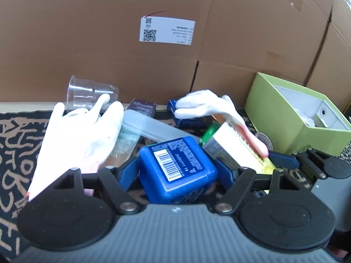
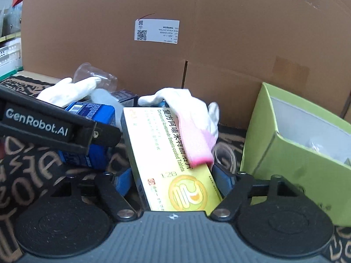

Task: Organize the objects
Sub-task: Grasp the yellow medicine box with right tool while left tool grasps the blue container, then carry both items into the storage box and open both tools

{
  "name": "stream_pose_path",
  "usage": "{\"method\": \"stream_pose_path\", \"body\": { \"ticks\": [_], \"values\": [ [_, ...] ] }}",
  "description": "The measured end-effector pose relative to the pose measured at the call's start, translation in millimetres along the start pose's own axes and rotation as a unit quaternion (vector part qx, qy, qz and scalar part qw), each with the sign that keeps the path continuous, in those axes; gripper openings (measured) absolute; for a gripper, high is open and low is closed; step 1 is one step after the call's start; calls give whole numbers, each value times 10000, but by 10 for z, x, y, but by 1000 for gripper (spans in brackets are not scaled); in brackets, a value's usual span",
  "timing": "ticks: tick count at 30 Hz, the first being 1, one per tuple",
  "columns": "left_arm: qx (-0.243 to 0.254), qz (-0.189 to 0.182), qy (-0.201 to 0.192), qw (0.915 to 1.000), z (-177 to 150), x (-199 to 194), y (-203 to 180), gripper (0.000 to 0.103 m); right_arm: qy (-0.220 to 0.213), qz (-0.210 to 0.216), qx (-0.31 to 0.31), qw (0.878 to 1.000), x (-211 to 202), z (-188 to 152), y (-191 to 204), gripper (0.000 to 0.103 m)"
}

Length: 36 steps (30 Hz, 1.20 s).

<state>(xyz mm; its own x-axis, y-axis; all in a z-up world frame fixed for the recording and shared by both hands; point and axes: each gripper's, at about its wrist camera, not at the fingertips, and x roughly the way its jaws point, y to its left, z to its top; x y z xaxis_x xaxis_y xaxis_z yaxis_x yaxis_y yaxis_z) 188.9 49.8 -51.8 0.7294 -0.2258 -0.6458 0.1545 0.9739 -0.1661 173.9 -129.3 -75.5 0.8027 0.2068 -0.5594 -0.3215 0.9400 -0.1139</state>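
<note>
Blue tub (image 1: pixel 177 171) sits between my left claw's (image 1: pixel 177 173) pads and the yellow pill box (image 2: pixel 173 164) between my right claw's (image 2: pixel 175 182); I can't tell if either set of pads grips yet. Both rest on the patterned table (image 1: pixel 13 144) amid clutter. I judge this the pick-up step; next, clench, lift, carry to the green box (image 2: pixel 285 160).

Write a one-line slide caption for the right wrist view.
Right gripper straddles a yellow tablet box draped by a white glove, beside a green box.
</note>
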Motion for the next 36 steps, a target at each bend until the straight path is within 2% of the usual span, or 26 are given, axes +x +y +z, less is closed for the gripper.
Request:
{"method": "stream_pose_path", "body": {
  "ticks": [8, 11, 13, 15, 18, 20, 22, 24, 26, 27, 29, 33, 35, 36],
  "values": [
    [301, -414, 138, 9986, -266, -407, -153, 76, 267, -229, 495, 9982, -587, -369, -13, 77],
    [387, -430, 128, 9982, -414, -590, -215, 76, 332, -363, 497, 9976, -854, -532, 68, 79],
    [419, -364, 113, 9984, -497, -705, -249, 88, 257, 15, 507, 9984, -1036, -615, 116, 79],
    [475, -237, 14, 9986, -567, -816, -268, 92, 228, 386, 518, 9976, -1152, -647, 137, 79],
    [449, -46, -46, 9990, -593, -908, -263, 92, 91, 155, 489, 9986, -1198, -609, 137, 81],
    [358, -111, -84, 9993, -549, -911, -272, 94, 83, 48, 586, 9982, -1150, -576, 119, 82],
    [298, -133, -94, 9994, -496, -894, -327, 101, 99, 70, 675, 9976, -1084, -565, 126, 82],
    [412, -112, -235, 9988, -459, -862, -416, 101, 141, 56, 734, 9972, -1007, -571, 158, 82],
    [603, 5, -212, 9980, -438, -788, -503, 92, 188, -9, 782, 9968, -958, -593, 185, 82],
    [662, 38, -180, 9976, -436, -754, -524, 79, 199, -47, 808, 9965, -943, -605, 200, 81],
    [654, 151, -91, 9977, -441, -694, -516, 72, 240, -95, 834, 9962, -911, -615, 203, 74],
    [472, 240, 17, 9986, -463, -621, -441, 80, 195, -126, 858, 9960, -889, -620, 197, 74],
    [515, 222, 25, 9984, -470, -599, -432, 74, 159, -88, 912, 9957, -902, -626, 175, 70],
    [537, 157, 57, 9984, -472, -593, -435, 66, 148, -75, 944, 9954, -911, -633, 166, 70]
  ]
}}
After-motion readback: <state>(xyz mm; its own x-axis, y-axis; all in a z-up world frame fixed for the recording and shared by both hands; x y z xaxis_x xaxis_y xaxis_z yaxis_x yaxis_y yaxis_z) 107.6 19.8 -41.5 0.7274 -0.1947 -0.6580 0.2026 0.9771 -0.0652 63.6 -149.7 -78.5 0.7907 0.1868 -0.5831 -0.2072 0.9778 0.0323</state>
